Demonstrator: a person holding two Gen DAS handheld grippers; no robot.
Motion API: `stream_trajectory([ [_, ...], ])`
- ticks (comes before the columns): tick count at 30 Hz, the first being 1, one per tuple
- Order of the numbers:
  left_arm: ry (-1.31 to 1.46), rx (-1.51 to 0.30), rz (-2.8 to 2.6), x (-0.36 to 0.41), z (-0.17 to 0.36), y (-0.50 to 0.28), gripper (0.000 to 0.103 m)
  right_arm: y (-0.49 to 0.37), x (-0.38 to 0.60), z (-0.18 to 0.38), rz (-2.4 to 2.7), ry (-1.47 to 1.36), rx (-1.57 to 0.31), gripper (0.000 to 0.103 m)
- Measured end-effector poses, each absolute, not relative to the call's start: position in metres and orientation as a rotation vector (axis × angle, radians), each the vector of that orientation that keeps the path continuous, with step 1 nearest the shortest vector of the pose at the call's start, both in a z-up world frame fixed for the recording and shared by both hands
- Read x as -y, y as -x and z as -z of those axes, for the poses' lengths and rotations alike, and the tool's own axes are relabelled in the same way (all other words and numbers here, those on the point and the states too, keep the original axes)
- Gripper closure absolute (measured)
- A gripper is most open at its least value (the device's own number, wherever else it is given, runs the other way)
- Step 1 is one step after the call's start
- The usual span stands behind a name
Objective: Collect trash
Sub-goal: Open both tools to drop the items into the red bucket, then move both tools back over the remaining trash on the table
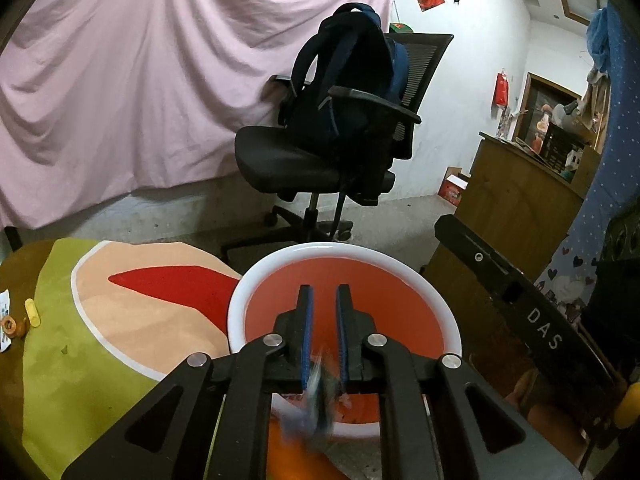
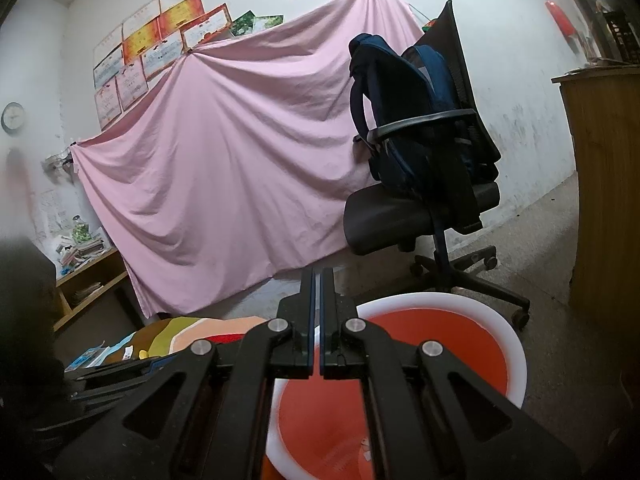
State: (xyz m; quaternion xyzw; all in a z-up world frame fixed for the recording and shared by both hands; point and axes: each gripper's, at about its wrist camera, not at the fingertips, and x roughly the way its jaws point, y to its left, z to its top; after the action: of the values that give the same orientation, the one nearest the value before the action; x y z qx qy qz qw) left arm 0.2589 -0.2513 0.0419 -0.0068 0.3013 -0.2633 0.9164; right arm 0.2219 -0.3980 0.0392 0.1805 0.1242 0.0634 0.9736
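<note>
- Now the left tool has its fingers slightly spread over the orange bin; a blurred wrapper sits between their bases.
- Right tool is pressed together, empty, above that bin.
- More scraps lie on the table, left.

Left tool: fingers parted by a narrow gap, blue pads facing each other, roughly parallel, pointing forward and slightly down. Something blurred and bluish sits low in the gap near the finger roots; can't tell whether the pads actually clamp it. Black linkage arms splay back toward the camera.

Right tool: fingers brought together, only a thin slit between the pads, nothing visible between them. Fingers point forward, about level; linkage folded in symmetrically.
</note>
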Motion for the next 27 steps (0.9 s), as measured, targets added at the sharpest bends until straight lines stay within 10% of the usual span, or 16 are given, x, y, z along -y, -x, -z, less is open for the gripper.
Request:
stream_trajectory([
  [14, 0.029, -0.579, 0.501, 0.225, -0.052, -0.254, 0.081, -0.223, 0.396, -0.038, -0.122, -0.353, -0.258, 0.064],
  [27, 0.072, -0.452, 0.367, 0.167, -0.075, -0.235, 0.061, -0.215, 0.374, -0.054, -0.149, -0.324, -0.185, 0.019],
])
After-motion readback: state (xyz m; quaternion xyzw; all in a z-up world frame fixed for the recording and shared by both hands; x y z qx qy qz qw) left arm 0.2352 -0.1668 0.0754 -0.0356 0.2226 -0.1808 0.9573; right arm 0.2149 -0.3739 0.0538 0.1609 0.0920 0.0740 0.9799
